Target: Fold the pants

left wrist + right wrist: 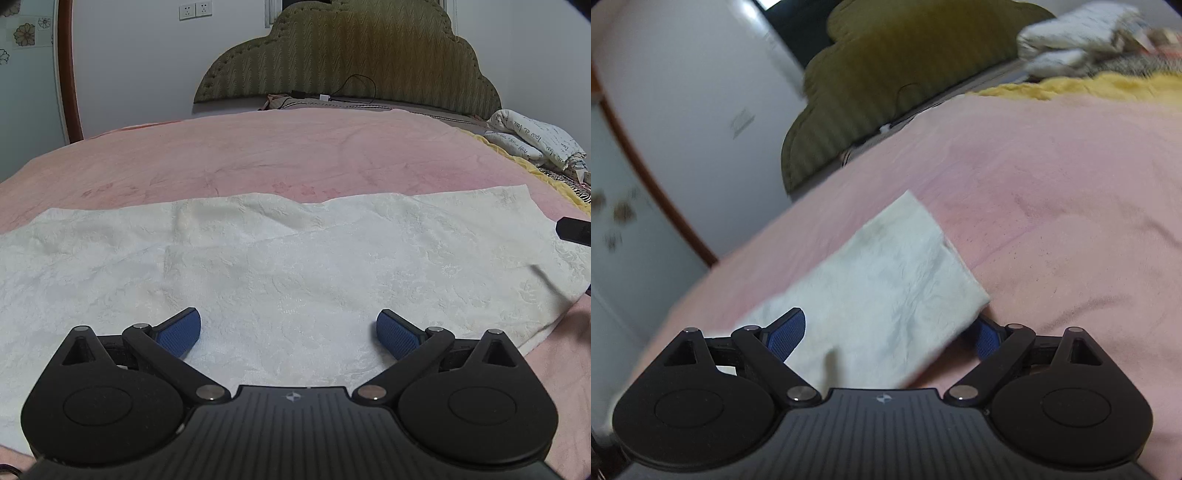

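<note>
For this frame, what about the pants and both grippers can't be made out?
- Pants: waistband end cut off by the left wrist view's left edge.
- Right hand-held gripper: right pad partly hidden under the pant leg; view motion-blurred.
- Left hand-held gripper: whether its pads touch the fabric is unclear.

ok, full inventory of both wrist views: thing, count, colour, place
pants: 1, cream white, laid flat across the near part of the bed, one end under the right tool
blanket: 1, pink, covering the bed under the pants
headboard: 1, olive green, at the far end of the bed against the wall
cable: 1, black, at the foot of the headboard
printed bedding: 1 pile, white with dark script, far right of the bed
yellow cloth: 1, yellow, along the right edge of the blanket
wall sockets: 2, white, on the wall left of the headboard
left tool: 1, black with blue pads, open over the pants
right tool: 1, black with blue pads, open, pants end between its pads
</note>
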Tool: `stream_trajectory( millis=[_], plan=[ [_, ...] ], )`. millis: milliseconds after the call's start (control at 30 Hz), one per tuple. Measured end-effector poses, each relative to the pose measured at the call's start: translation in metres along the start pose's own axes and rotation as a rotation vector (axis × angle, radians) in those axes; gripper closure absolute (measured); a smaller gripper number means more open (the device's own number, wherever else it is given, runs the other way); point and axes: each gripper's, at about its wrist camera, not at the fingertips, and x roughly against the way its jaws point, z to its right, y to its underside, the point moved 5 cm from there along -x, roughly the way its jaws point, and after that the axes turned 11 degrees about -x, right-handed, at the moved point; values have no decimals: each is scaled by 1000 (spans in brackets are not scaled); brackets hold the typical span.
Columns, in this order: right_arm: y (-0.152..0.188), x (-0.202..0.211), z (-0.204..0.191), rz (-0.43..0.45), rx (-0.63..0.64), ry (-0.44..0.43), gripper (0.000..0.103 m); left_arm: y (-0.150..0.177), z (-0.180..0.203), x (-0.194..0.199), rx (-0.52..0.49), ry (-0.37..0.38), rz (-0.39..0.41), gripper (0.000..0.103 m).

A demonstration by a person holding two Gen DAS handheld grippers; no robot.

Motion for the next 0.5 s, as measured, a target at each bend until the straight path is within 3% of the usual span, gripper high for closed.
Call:
stream_trajectory(
  millis=[167,400,467,500],
  plan=[
    [11,0,-11,-72,76,-33,0,0,0,0,0,0,0,0],
    [14,-4,-14,-38,49,1,0,0,0,0,0,0,-1,0],
    [16,-6,-18,-22,82,51,9,0,0,0,0,0,-1,0],
    [17,-6,-19,-11,112,94,28,0,0,0,0,0,-1,0]
  ],
)
